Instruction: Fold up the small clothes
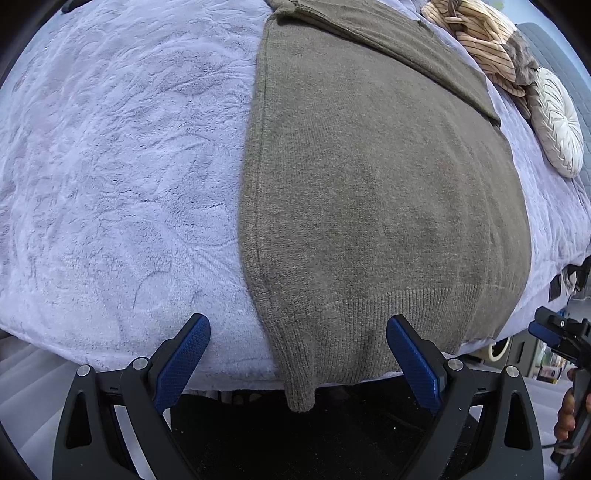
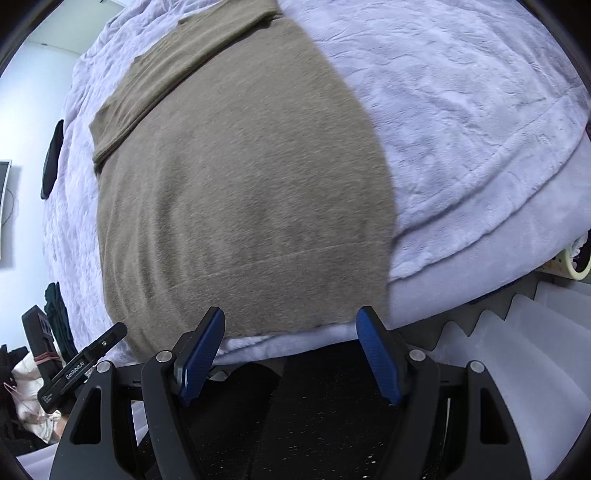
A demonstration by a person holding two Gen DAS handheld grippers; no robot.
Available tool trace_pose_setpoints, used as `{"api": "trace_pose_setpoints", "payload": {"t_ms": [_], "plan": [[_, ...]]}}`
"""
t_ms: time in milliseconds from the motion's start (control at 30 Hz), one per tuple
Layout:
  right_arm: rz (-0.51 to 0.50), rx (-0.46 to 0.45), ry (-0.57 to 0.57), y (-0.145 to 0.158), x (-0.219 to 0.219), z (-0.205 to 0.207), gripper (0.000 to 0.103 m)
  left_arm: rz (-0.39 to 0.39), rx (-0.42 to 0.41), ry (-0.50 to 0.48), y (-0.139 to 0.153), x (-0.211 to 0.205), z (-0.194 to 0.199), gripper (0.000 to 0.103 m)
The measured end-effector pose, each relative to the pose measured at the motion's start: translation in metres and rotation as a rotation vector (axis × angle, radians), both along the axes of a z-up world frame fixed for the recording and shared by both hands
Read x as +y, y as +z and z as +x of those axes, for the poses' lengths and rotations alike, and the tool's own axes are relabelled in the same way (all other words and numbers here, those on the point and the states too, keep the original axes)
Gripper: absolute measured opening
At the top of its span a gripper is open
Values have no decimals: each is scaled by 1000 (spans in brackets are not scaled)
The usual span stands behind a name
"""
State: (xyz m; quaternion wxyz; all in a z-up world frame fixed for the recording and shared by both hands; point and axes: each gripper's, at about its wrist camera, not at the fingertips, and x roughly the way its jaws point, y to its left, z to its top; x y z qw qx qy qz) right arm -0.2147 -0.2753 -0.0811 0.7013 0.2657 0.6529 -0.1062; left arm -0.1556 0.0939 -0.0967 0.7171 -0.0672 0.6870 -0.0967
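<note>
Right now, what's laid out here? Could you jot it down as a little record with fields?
surface: lavender plush blanket over a bed
main garment: olive-brown knit sweater, lying flat, sleeve folded across its upper part, ribbed hem hanging over the near edge
left gripper: open, empty, at the hem's left corner
right gripper: open, empty, at the hem's right side
other items: striped tan cloth bunched at the far right, round cream pillow beside it
fold progress: sleeve tucked in, body not yet folded
</note>
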Motion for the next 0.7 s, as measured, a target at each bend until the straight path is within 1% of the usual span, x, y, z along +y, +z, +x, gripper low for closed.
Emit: {"api": "trace_pose_setpoints", "payload": {"t_ms": [133, 267, 333, 400, 500, 533, 600, 667, 700], "plan": [[13, -16, -49, -1, -28, 6, 77, -32, 24, 14, -8, 6, 1, 97], [40, -37, -80, -10, -55, 18, 77, -17, 38, 24, -16, 4, 4, 97], [45, -46, -76, -17, -67, 25, 77, -31, 42, 38, -18, -3, 9, 97], [60, -48, -81, -27, -79, 30, 77, -63, 46, 58, -19, -5, 12, 97], [147, -50, -114, -46, -93, 34, 77, -106, 55, 79, -19, -3, 15, 97], [189, -42, -124, -53, -95, 34, 79, -125, 57, 86, -18, -2, 15, 97], [262, -42, -124, -60, -93, 34, 81, -189, 57, 94, -16, -2, 19, 97], [325, -49, -93, -63, -90, 31, 81, -259, 58, 95, -14, -6, 24, 97], [367, -55, -78, -65, -87, 29, 81, -278, 58, 89, -14, -8, 24, 97]]}}
